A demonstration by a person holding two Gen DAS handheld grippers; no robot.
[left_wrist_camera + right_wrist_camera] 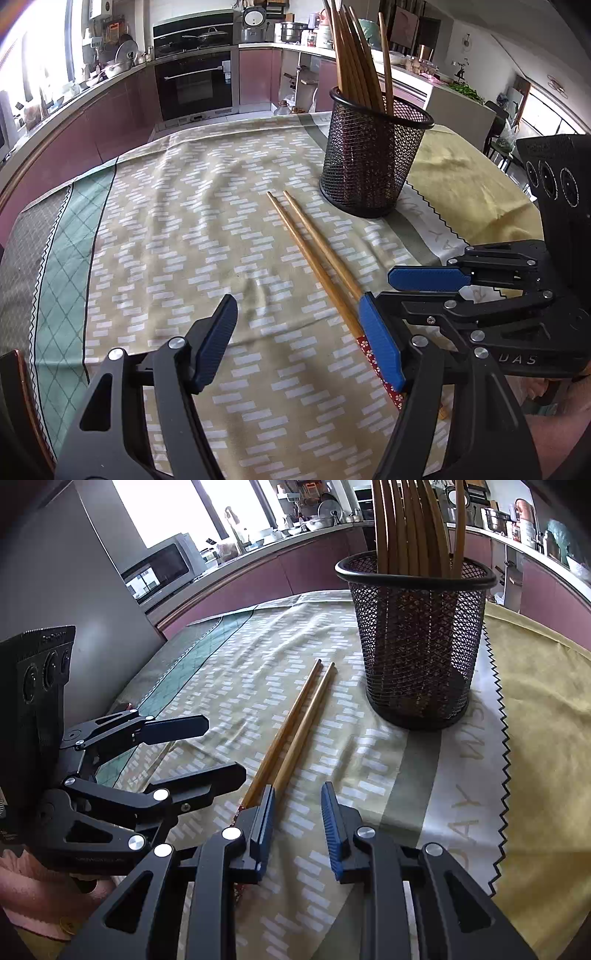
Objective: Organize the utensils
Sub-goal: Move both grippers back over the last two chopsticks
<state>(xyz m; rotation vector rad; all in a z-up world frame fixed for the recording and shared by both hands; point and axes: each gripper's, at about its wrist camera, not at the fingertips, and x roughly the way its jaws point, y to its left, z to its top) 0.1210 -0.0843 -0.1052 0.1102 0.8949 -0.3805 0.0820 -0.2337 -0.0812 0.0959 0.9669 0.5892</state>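
Chopsticks (314, 254), two bare wooden sticks, lie parallel between both gaping, empty tools.

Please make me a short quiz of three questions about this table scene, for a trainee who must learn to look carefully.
1. True or false: two chopsticks lie on the cloth beside the mesh holder.
2. The mesh holder is: A) upright, with chopsticks standing in it; B) tipped on its side; C) upright and empty.
3. Short answer: which stand wider open, the left tongs or the right tongs?

Key: 1 true; 2 A; 3 the left tongs.
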